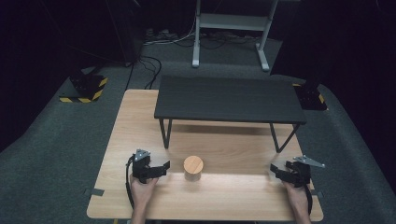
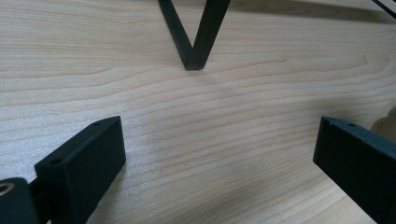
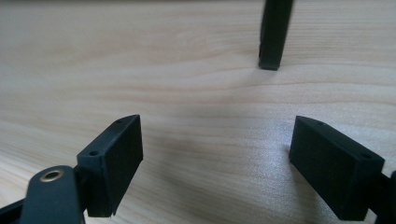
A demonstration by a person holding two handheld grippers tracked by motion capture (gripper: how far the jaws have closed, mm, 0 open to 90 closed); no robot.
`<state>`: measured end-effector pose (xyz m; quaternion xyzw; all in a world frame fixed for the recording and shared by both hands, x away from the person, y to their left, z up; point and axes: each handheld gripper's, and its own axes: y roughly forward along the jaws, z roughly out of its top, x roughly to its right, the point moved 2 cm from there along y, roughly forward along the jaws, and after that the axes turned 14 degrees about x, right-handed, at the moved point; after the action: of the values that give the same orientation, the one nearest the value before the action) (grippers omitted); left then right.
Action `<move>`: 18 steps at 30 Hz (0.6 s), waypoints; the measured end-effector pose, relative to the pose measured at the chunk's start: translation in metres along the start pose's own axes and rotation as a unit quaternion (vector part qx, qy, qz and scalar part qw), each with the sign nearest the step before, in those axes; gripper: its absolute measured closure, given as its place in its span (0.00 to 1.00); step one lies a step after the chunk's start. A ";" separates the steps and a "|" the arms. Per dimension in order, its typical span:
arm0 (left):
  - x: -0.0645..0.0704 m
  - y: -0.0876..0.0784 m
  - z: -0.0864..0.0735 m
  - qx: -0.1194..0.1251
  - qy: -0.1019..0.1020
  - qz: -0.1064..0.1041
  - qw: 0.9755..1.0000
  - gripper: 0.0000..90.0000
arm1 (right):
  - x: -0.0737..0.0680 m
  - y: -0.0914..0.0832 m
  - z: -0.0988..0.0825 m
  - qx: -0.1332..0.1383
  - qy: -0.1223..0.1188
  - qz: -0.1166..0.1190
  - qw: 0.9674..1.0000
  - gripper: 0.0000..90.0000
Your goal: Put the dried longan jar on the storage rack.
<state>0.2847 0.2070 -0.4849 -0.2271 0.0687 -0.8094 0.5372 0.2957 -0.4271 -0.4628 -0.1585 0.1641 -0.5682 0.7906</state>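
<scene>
Light wooden table (image 1: 140,116) on dark grey carpeted floor (image 1: 46,154); low black shelf (image 1: 229,98) on thin angled legs stands on its far half; pale metal frame (image 1: 231,28) behind, cables (image 1: 149,70) trailing over carpet; yellow-black striped blocks (image 1: 86,88) at both sides; surroundings dark, light falling on tabletop.
</scene>
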 end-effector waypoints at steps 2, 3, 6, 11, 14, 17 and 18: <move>-0.001 -0.001 0.000 0.001 -0.001 -0.001 1.000 0.02 | -0.009 0.002 0.002 -0.009 -0.023 -0.012 1.000 0.17; -0.001 -0.001 -0.001 0.003 -0.002 -0.002 1.000 0.02 | -0.011 0.003 0.003 -0.011 -0.028 -0.013 0.999 0.17; 0.000 -0.003 -0.003 0.007 -0.005 -0.005 1.000 0.01 | -0.008 0.002 0.002 -0.009 -0.021 -0.010 1.000 0.17; 0.002 -0.009 -0.009 0.021 -0.006 -0.014 1.000 0.01 | -0.012 0.003 0.003 -0.011 -0.030 -0.015 0.999 0.17; 0.003 -0.012 -0.012 0.026 -0.005 -0.022 0.999 0.01 | -0.017 0.004 0.003 -0.015 -0.040 -0.021 0.999 0.17; 0.004 -0.015 -0.015 0.030 -0.005 -0.031 0.999 0.01 | -0.018 0.005 0.004 -0.016 -0.045 -0.023 0.999 0.17; 0.003 -0.015 -0.016 0.032 -0.005 -0.034 0.999 0.01 | -0.018 0.005 0.004 -0.016 -0.045 -0.023 0.999 0.17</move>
<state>0.2639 0.2082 -0.4923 -0.2159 0.0328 -0.8281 0.5163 0.2961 -0.4083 -0.4603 -0.2002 0.1336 -0.5761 0.7812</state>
